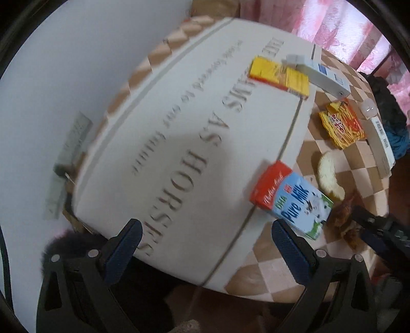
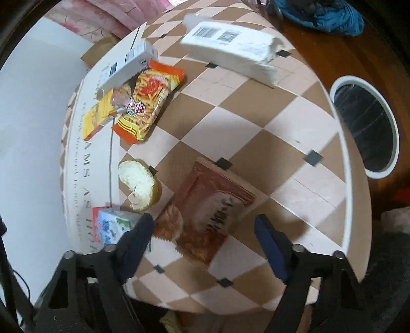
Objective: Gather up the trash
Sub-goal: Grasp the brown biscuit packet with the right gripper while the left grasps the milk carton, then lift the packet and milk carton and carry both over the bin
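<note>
My left gripper (image 1: 205, 235) is open and empty above the white lettered mat (image 1: 179, 128), just left of a blue and red milk carton (image 1: 292, 198). My right gripper (image 2: 202, 230) is open, its fingers either side of a red-brown snack wrapper (image 2: 210, 205) lying flat on the checkered table (image 2: 256, 123). The right gripper also shows in the left wrist view (image 1: 379, 230). A piece of bread (image 2: 139, 184), an orange noodle packet (image 2: 147, 102), a yellow box (image 2: 96, 119), a white-blue carton (image 2: 130, 64) and a white tissue pack (image 2: 230, 51) lie on the table.
A round white-rimmed bin (image 2: 366, 128) with a dark liner stands beyond the table's right edge. Blue cloth (image 2: 323, 15) lies at the far side. A white wall (image 1: 51, 89) is on the left, pink curtains (image 1: 346, 25) behind.
</note>
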`<state>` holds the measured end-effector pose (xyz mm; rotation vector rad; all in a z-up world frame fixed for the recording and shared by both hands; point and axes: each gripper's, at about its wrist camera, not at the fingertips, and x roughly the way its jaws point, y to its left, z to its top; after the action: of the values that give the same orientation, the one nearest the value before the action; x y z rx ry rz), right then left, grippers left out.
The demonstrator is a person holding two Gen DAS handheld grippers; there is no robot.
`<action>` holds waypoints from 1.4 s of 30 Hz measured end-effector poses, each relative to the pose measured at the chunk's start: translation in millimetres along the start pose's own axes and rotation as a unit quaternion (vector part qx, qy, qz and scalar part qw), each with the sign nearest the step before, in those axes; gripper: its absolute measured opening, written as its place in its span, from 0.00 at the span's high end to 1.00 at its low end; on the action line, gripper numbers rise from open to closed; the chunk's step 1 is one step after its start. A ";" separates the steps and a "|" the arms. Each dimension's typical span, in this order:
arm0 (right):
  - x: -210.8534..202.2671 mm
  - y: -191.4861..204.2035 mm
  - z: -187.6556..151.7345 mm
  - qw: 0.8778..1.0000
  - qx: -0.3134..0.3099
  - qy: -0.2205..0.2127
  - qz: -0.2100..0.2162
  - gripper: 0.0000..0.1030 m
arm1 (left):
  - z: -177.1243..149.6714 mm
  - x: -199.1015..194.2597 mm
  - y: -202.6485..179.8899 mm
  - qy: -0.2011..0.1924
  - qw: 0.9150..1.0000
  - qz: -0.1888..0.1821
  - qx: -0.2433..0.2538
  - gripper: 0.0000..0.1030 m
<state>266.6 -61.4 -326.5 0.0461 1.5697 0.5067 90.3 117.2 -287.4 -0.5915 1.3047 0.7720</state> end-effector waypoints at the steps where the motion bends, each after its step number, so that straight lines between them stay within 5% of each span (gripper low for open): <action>1: 5.7 4.3 -1.0 1.000 -0.005 0.000 -0.004 0.33 | 0.0 3.0 -0.6 0.010 1.000 -0.015 -0.010 0.00; 3: 7.8 9.3 -0.4 1.000 -0.012 -0.014 -0.016 0.43 | 5.4 5.4 -4.3 0.022 0.999 -0.038 -0.024 0.00; 4: 8.8 12.7 0.2 0.999 -0.022 -0.018 -0.018 0.62 | 8.0 8.2 -6.8 0.033 0.997 -0.058 -0.034 0.00; 12: -11.1 -10.6 4.4 0.997 -0.030 -0.048 -0.047 0.70 | 37.5 40.9 -42.5 0.104 0.975 -0.166 -0.106 0.04; 18: -26.5 -54.5 12.9 0.998 -0.003 -0.037 -0.052 0.69 | 50.0 55.5 -68.8 0.105 0.983 -0.124 -0.083 0.45; 23: -28.1 -74.7 12.4 0.999 0.029 -0.015 -0.019 0.32 | 46.6 46.0 -94.6 0.059 0.994 -0.063 0.060 0.45; 25: -33.4 -79.4 10.5 0.999 0.038 -0.024 -0.008 0.30 | 42.9 42.7 -106.7 0.039 0.989 -0.024 0.140 0.45; 28: -34.7 -77.7 9.9 0.999 0.045 -0.031 0.001 0.28 | 40.4 50.5 -115.0 0.037 0.981 0.013 0.192 0.47; 35: -16.5 -41.7 10.6 0.999 0.005 -0.032 -0.034 0.26 | 39.9 57.0 -102.4 0.037 0.986 -0.009 0.161 0.49; 42: 4.5 -4.7 2.2 0.984 -0.098 -0.038 -0.145 0.26 | 27.4 48.7 -79.1 0.006 0.988 -0.004 0.157 0.52</action>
<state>269.6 -63.5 -332.2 -0.3077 1.4162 0.4213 173.2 97.0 -333.3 -0.3478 1.3998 0.5408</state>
